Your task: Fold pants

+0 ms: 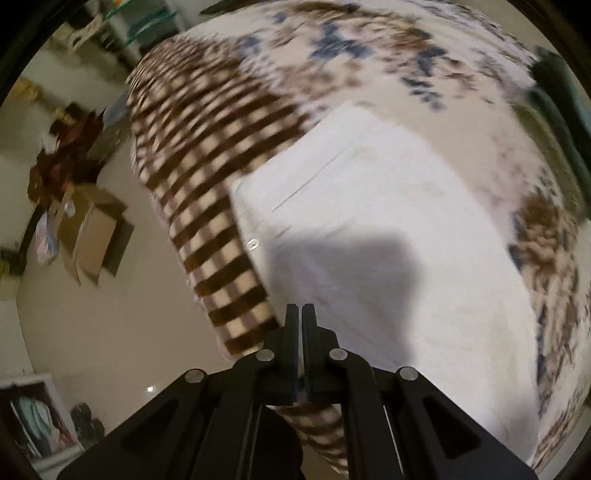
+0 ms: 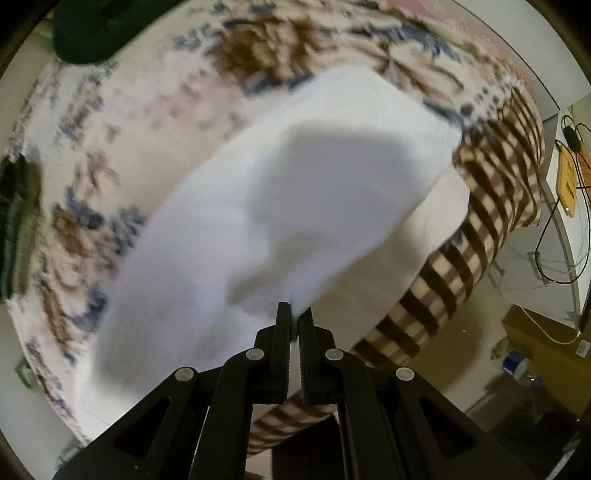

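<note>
The white pants (image 1: 388, 229) lie on a bed with a flowered cover (image 1: 369, 55), close to the side where a brown checked border (image 1: 207, 177) hangs down to the floor (image 1: 110, 314).

The right gripper (image 2: 294, 314) is clenched on a corner of the cloth; a thin white strip shows between its jaws, and the fabric rises from the bed toward it. I judge it holds the corner high so that this part can be carried over the rest as a fold.

The left gripper (image 1: 300, 308) is clenched too. A bit of white shows low between its jaws, but I cannot tell if it grasps the pants or nothing.

The far edge of the pants is straight. Beyond it the cover is free, with dark green cloth (image 2: 88, 29) only at the border. The pictures are blurred.
</note>
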